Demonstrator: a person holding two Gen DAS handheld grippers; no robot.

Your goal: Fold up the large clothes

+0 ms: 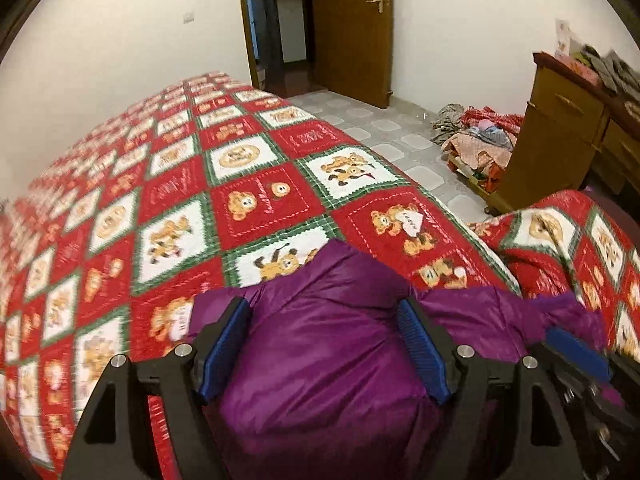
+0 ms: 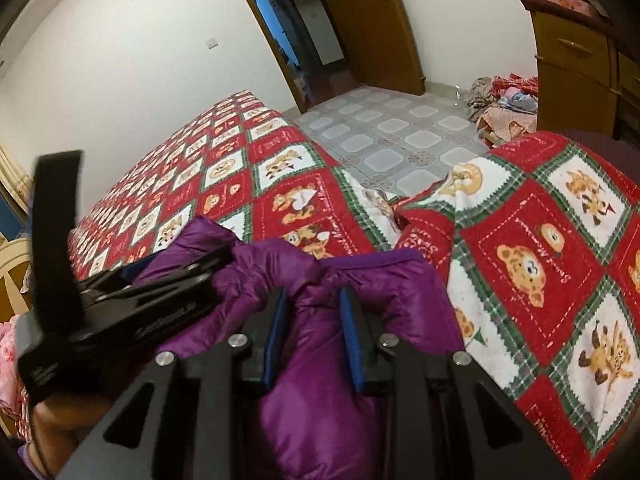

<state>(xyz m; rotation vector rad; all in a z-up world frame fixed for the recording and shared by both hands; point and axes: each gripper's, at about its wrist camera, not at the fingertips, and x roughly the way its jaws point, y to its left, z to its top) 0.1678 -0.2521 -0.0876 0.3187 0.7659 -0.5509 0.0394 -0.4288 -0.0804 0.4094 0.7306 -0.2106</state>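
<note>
A purple puffy jacket [image 1: 320, 344] lies bunched at the near edge of a bed with a red, white and green bear-print cover [image 1: 180, 200]. My left gripper [image 1: 324, 324] has its blue pads spread wide around a thick bundle of the jacket, which fills the gap between them. My right gripper [image 2: 314, 312] holds a fold of the same jacket [image 2: 320, 380] between its closer-set blue pads. The left gripper [image 2: 160, 280] shows as a black body at the left of the right wrist view, touching the jacket. The right gripper's blue pad [image 1: 576, 348] shows at the right of the left wrist view.
A crumpled part of the bear-print cover [image 2: 540, 260] rises at the right. Beyond the bed lie a grey tiled floor [image 2: 392, 128], a pile of clothes [image 1: 480, 140], a wooden dresser [image 1: 560, 128] and a wooden door [image 1: 352, 28].
</note>
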